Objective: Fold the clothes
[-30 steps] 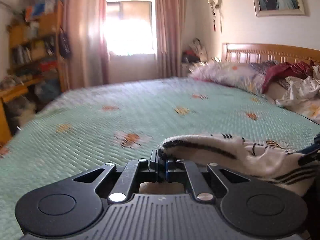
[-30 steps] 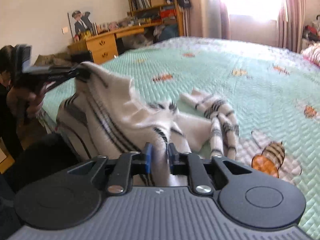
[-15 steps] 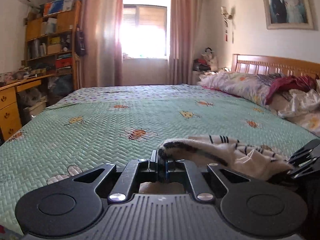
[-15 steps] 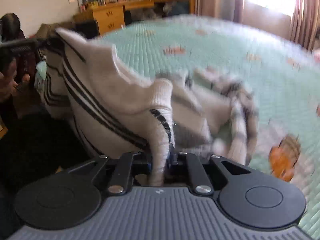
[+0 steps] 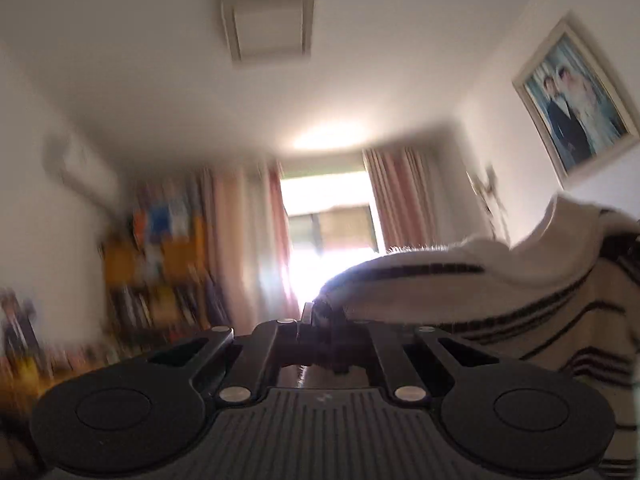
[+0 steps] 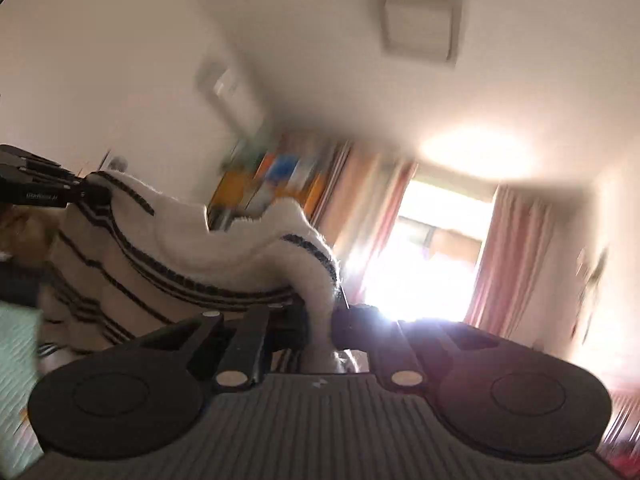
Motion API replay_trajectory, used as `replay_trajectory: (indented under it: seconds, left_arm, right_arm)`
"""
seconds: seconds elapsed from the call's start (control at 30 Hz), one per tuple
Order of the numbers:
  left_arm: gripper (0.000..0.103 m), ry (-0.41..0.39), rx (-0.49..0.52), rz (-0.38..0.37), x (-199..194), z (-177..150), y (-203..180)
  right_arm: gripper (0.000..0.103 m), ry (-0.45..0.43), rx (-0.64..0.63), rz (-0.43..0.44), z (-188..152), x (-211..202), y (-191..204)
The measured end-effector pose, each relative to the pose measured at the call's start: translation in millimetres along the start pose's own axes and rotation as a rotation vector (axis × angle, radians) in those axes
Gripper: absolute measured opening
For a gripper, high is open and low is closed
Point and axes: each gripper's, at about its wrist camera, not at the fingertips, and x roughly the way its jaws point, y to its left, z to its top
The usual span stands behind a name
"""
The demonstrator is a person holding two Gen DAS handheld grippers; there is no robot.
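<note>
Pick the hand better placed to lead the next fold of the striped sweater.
Neither clearly. Left gripper and right gripper each clamp the white black-striped knitted sweater with shut jaws, holding it raised between them; both must lower together.

Your sweater was cream with thin black stripes; your tongs were black, the curtains pink, the bedspread at lower left pale green.

Ahead of and above the left gripper lies open air, while the striped sweater blocks its right side.
</note>
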Motion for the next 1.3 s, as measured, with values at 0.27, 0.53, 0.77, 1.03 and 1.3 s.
replay_trajectory:
  seconds: [0.27, 0.53, 0.77, 1.03, 1.3]
  left_arm:
    - [0.006, -0.093, 0.093, 0.117, -15, 45, -33]
    - [0.006, 0.062, 0.061, 0.083, 4, -17, -37]
    - [0.006, 0.083, 0.141, 0.09, 70, -13, -24]
    - [0.006, 0.256, 0.21, 0.073, 239, -92, -34]
    - [0.044, 0.759, 0.39, 0.097, 434, -311, -69]
  right_arm:
    - [0.012, -0.026, -0.017, -0.102, 28, 19, -17]
    - [0.012, 0.133, 0.037, -0.037, -21, 21, -1]
    - [0.012, 0.139, 0.059, -0.062, -20, 58, -17]
    - [0.012, 0.272, 0.085, -0.063, -77, 192, -50]
    - [0.035, 0.57, 0.292, -0.086, -245, 389, -59]
